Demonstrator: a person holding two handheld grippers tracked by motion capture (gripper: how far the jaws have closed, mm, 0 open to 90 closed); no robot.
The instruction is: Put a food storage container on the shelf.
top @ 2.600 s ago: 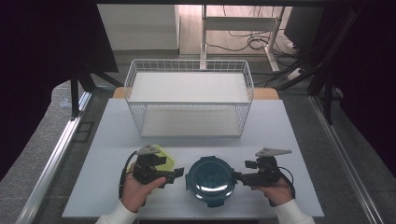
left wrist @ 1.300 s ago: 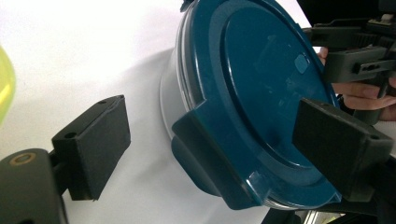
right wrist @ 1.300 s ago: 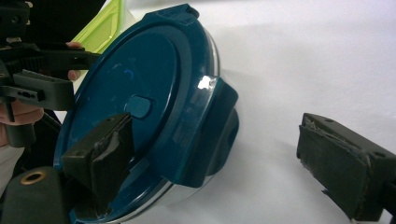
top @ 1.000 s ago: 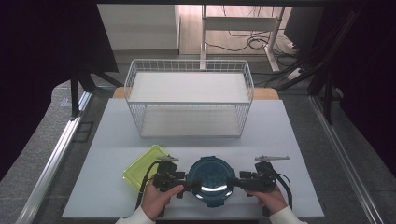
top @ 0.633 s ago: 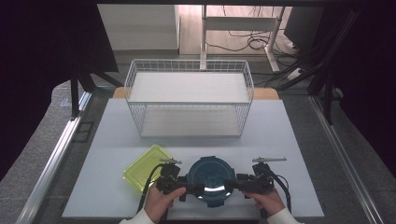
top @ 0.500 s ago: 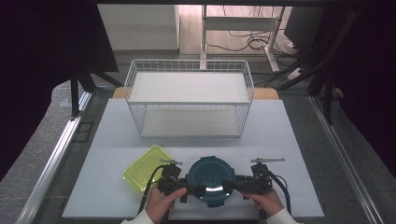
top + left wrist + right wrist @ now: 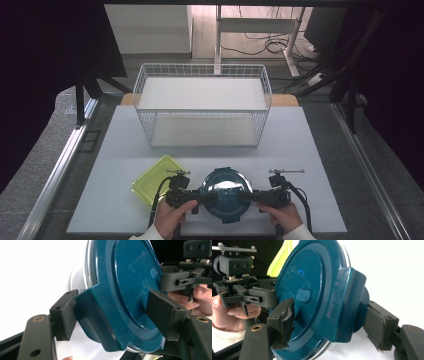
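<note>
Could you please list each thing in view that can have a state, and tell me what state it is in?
Round clear container with dark teal clip-on lid: lid on, flat on the table.
Left gripper: jaws astride a lid tab.
Right gripper: jaws astride the opposite tab.
Yellow-green square plastic lid: lying flat, loose.
White wire basket: upright, empty.

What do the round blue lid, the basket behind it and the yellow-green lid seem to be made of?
Blue lid: apparently hard glossy plastic, with moulded clip flaps and soft highlights. Basket: white-coated wire, judging by its thin open grid. Yellow-green lid: probably translucent plastic with a smooth sheen.
</note>
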